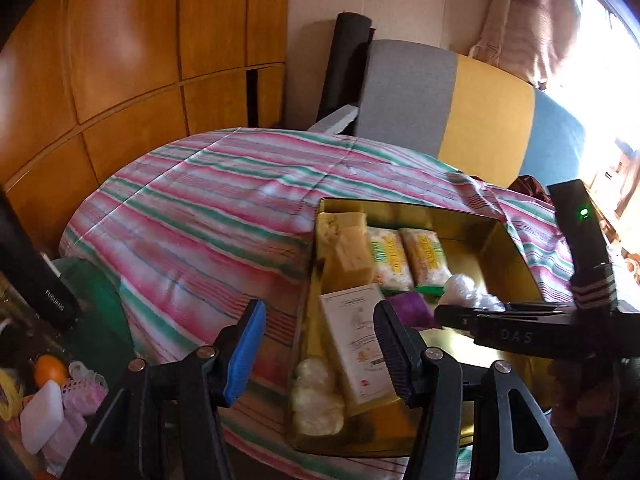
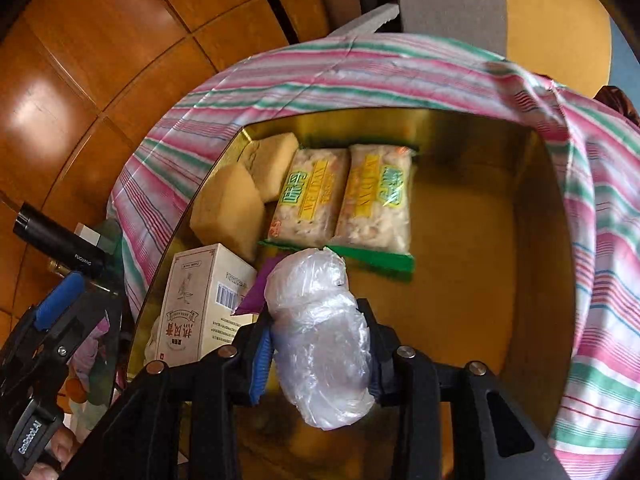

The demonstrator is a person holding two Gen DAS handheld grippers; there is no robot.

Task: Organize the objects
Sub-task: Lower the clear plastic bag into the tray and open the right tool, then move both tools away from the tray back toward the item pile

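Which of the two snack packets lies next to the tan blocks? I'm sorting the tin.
The left packet; the other packet lies beside bare tin floor.

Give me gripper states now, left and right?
Left gripper: open, nothing between its jaws.
Right gripper: closed on the plastic-wrapped bundle, above the gold tin.

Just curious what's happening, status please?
Left claw open, empty. Right claw grips clear plastic-wrapped bundle over gold tin box. Box's right half free.
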